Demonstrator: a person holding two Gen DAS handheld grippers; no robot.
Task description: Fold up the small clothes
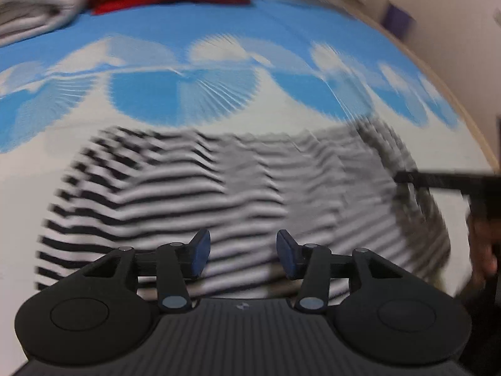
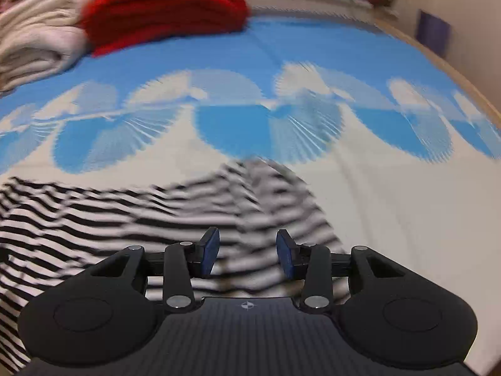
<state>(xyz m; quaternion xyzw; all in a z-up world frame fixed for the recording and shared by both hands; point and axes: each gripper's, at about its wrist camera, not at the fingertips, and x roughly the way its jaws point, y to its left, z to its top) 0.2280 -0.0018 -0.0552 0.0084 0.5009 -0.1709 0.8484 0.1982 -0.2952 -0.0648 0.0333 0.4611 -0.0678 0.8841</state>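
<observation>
Blue-and-white patterned surface (image 1: pixel 238 28) carries striped garment (image 1: pixel 200 188); left claw (image 1: pixel 243 253) and right claw (image 2: pixel 247 252) both released, empty, above it

Both wrist views low, close over striped shirt (image 1: pixel 219 194), facing forward across blue-white sheet (image 2: pixel 391 219); shared: shirt, red pile (image 2: pixel 166 6).

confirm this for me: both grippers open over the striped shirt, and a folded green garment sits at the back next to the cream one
Not quite: the folded garment at the back is red, not green, as the right wrist view shows. The rest holds: both grippers, left and right, are open over the striped shirt, beside the cream one.
</observation>
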